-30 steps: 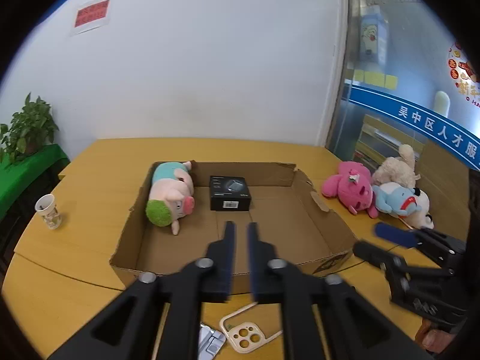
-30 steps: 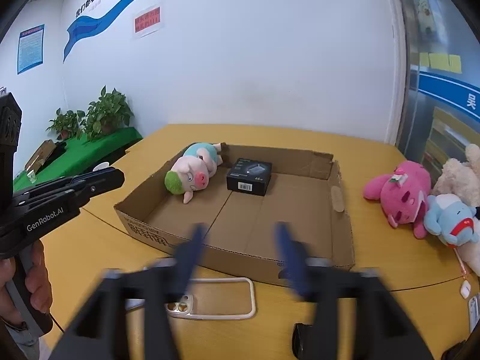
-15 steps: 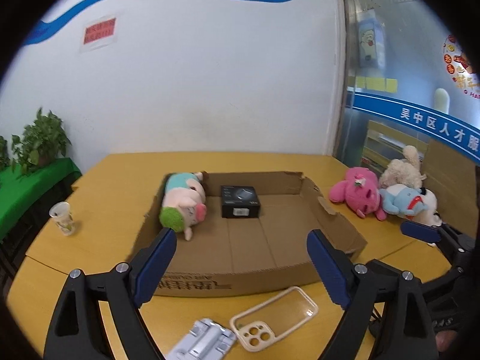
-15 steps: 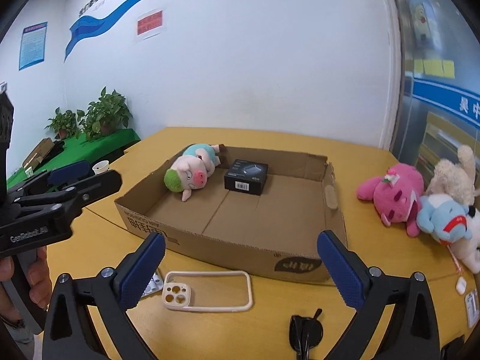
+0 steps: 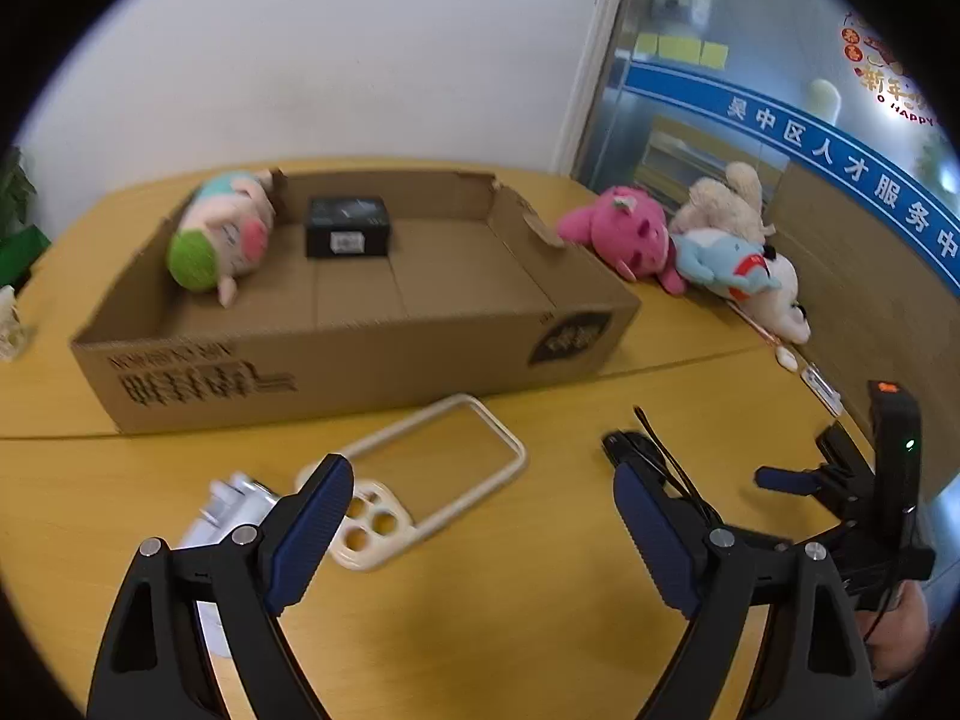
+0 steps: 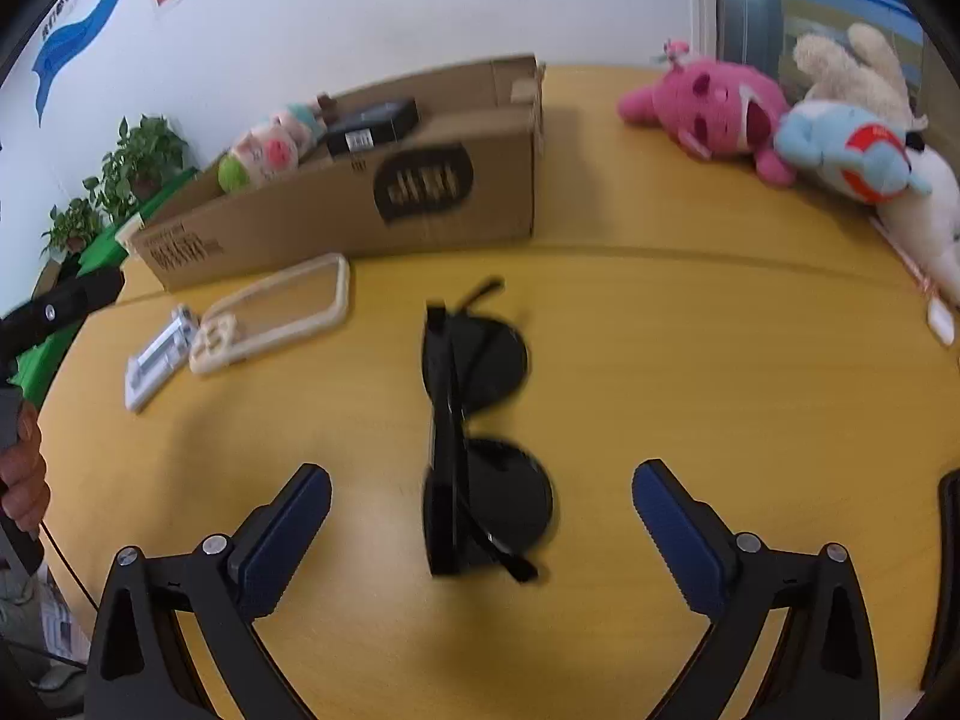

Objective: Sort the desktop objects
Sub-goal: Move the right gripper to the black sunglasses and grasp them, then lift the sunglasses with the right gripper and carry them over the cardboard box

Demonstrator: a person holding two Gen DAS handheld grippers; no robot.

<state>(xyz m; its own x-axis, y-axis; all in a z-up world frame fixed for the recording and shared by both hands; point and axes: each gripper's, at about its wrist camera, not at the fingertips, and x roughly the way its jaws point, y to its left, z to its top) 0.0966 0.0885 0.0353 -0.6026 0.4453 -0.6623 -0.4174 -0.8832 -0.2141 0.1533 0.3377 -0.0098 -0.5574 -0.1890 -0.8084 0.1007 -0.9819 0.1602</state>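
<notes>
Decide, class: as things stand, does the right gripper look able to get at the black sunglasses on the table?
Probably yes. The right gripper is open, its jaws standing either side of the folded sunglasses, which lie on bare table with nothing on or against them. The phone case lies well off to the left.

An office: a yellow wooden meeting table (image 5: pixel 480 630) against a white wall (image 5: pixel 336 60), a blue Chinese-lettered service banner (image 5: pixel 840 168) on glass at 2 o'clock, potted plants (image 6: pixel 138 162) at 10 o'clock.
</notes>
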